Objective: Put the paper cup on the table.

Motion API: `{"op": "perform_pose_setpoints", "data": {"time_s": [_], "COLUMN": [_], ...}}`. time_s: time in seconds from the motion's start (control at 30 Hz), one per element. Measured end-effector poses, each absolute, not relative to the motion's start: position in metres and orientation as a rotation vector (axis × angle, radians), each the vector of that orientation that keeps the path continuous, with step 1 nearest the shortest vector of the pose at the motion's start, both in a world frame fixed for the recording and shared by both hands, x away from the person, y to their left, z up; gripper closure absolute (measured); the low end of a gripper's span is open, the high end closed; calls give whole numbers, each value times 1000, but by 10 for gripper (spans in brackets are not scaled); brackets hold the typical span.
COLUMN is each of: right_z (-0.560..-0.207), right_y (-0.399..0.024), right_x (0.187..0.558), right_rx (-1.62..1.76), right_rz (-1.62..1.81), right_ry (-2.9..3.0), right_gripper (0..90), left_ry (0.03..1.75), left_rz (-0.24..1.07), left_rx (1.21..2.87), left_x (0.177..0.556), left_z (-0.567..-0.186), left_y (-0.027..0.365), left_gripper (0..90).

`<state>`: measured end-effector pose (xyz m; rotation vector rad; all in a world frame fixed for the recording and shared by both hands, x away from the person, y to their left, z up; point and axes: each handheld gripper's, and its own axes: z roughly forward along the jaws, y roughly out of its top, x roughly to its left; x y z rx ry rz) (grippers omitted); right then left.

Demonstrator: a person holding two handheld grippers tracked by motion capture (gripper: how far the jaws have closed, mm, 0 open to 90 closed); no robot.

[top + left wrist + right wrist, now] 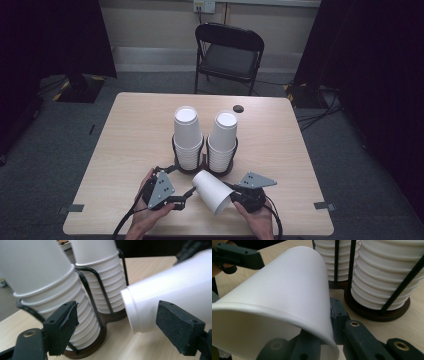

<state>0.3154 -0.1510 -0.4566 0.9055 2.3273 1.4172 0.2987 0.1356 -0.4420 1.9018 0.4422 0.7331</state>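
A loose white paper cup point(212, 190) lies tilted just above the table's front, its base towards the left. My right gripper point(235, 196) is shut on the cup's rim wall point(282, 290), one jaw outside and one under the rim. My left gripper point(189, 196) points right at the cup's base point(135, 312). Its jaws stand open around that base with neither pad pressing. Behind the cup, two tall stacks of white cups point(187, 132) point(222, 137) stand upside down in a black wire holder with a dark round base point(92, 350).
The light wooden table point(130, 130) has a small dark round disc point(238, 108) near its far edge. Tape marks point(75, 208) point(322, 205) sit at the front corners. A black folding chair point(227, 50) stands beyond the table.
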Motion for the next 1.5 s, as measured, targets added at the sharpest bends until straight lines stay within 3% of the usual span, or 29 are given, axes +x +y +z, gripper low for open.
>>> {"op": "perform_pose_setpoints", "data": {"time_s": [0.5,1.03,1.5], "right_z": [-437,-429,-428], "right_y": [-151,-147,-132], "right_x": [330,340,348], "right_rx": [879,909,938], "right_rz": [1290,1295,1265], "right_ry": [2509,2591,2643], "right_gripper": [862,863,864], "left_ry": [234,157,123], "left_rz": [913,1067,1116], "left_rx": [2041,2138,2157], "left_x": [280,273,274], "left_z": [-453,-464,-466], "left_y": [110,86,71], "left_gripper": [158,151,27]}}
